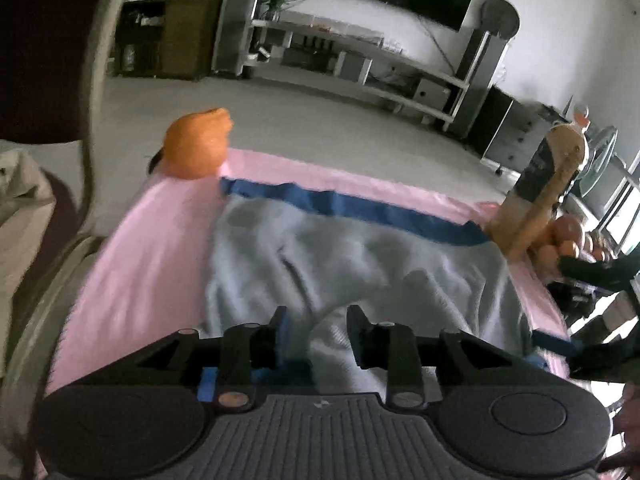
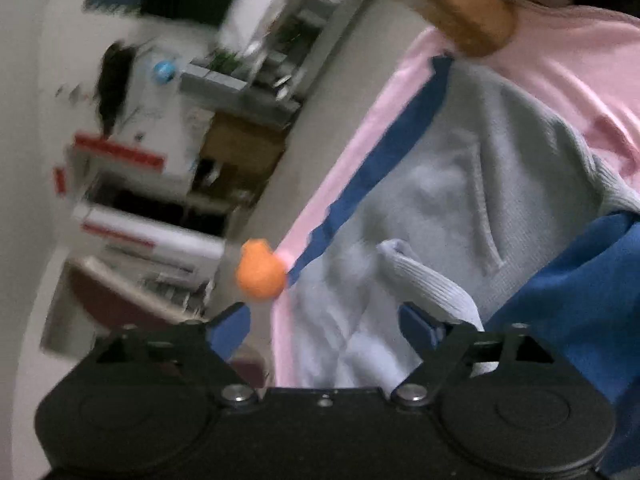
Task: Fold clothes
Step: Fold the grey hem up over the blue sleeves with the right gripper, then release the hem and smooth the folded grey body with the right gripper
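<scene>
A pale grey sweatshirt (image 1: 340,248) with a dark blue band (image 1: 360,204) along its far edge lies spread on the pink-covered table (image 1: 152,248). My left gripper (image 1: 318,328) hovers over its near part, jaws a little apart, with cloth showing below the gap and nothing pinched. In the right wrist view the same sweatshirt (image 2: 460,184) fills the middle, and its ribbed cuff (image 2: 432,280) lies beside one fingertip. My right gripper (image 2: 326,328) stands wide open, its pads not pressing on anything. A dark blue piece of cloth (image 2: 580,280) lies at the right.
An orange rounded object (image 1: 198,144) sits on the table's far left corner. A wooden stand (image 1: 552,192) and several oranges (image 1: 568,232) are at the far right. Beyond the table's edge are bare floor (image 1: 320,120) and shelves (image 1: 360,52).
</scene>
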`<act>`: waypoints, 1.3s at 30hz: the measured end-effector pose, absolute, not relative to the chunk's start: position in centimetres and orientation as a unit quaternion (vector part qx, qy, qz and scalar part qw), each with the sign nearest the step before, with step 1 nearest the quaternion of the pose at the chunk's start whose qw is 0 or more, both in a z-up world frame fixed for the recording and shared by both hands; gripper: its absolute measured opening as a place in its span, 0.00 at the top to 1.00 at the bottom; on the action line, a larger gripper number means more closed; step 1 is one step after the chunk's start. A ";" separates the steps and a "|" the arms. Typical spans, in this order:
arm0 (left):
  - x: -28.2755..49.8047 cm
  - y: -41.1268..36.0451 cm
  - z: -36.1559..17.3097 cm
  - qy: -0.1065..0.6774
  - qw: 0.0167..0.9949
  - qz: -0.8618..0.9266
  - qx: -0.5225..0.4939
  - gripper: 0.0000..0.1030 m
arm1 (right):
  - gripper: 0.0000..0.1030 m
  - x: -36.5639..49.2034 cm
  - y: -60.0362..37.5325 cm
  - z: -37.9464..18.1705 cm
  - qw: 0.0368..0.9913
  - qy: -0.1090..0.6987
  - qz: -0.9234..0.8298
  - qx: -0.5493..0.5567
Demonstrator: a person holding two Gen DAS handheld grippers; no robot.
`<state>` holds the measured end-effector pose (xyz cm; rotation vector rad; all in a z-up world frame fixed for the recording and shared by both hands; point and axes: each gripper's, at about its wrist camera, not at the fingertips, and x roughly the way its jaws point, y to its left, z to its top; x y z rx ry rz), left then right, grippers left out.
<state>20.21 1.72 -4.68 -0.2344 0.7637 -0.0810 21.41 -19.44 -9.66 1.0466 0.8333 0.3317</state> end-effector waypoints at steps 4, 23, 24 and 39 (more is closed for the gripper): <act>19.3 1.1 -5.9 0.387 0.913 -0.076 -0.102 0.75 | 0.16 19.5 -20.2 -8.4 0.783 0.401 0.143 0.453; 20.5 -4.8 -13.8 0.430 0.888 -0.066 0.150 0.89 | 1.00 22.4 -14.0 -14.0 0.868 0.478 0.048 0.128; 20.4 -4.4 -13.5 0.432 0.889 -0.067 0.138 0.89 | 1.00 22.2 -14.6 -13.8 0.865 0.478 0.044 0.144; 25.1 -4.5 -11.0 0.380 0.915 -0.123 0.054 0.90 | 0.84 24.1 -19.4 -14.8 0.766 0.435 0.152 0.448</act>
